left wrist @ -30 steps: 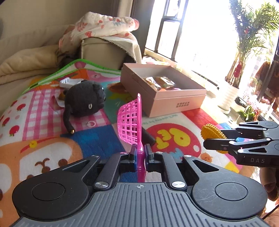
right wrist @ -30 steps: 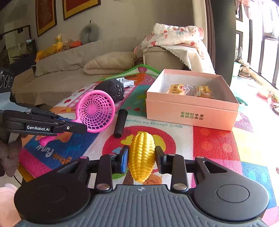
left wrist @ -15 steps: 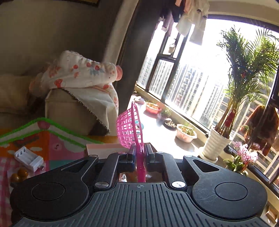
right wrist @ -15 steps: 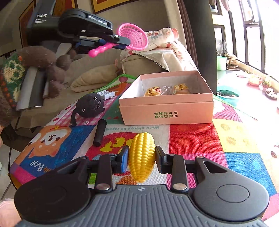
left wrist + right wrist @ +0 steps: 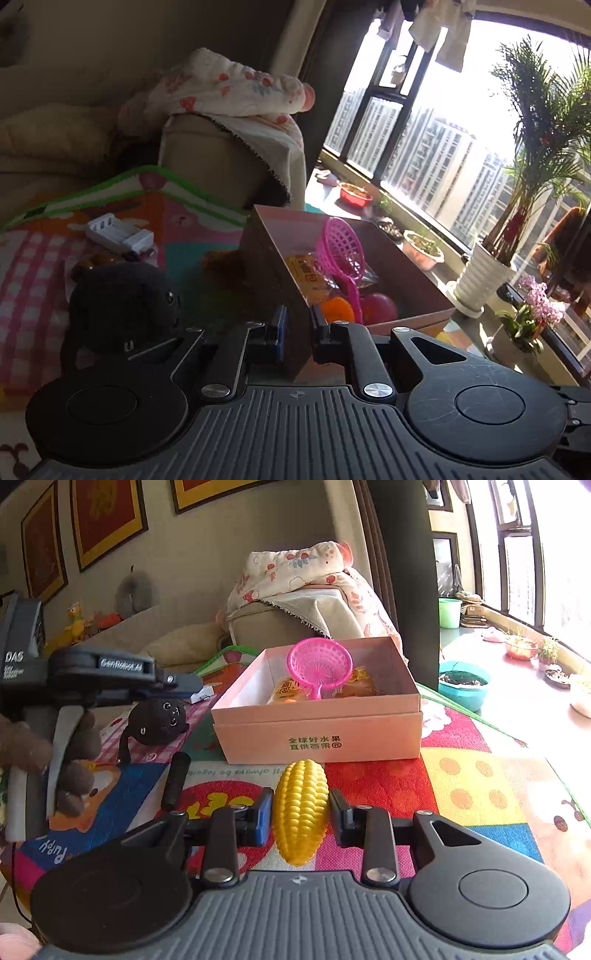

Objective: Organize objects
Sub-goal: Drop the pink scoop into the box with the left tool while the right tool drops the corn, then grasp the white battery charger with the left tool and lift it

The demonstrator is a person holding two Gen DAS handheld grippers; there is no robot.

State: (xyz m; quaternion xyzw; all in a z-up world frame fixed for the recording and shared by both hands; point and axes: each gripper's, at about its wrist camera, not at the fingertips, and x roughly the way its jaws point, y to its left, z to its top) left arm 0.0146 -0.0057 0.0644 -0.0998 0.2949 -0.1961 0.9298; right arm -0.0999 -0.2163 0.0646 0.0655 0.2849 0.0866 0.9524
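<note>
The pink toy strainer stands tilted inside the open pink box, handle down among snack packets and toy balls. My left gripper hovers at the box's near left corner, jaws almost together with only a narrow gap and nothing in it. My right gripper is shut on a yellow toy corn cob, held above the colourful mat in front of the box.
A black plush toy and a black cylinder lie on the play mat left of the box. A white battery holder lies farther back. A sofa arm draped with cloth rises behind the box. Potted plants line the window.
The left gripper carried the pink strainer up and over to the box and let it go; the strainer now rests inside. The right gripper keeps its hold on the corn.
</note>
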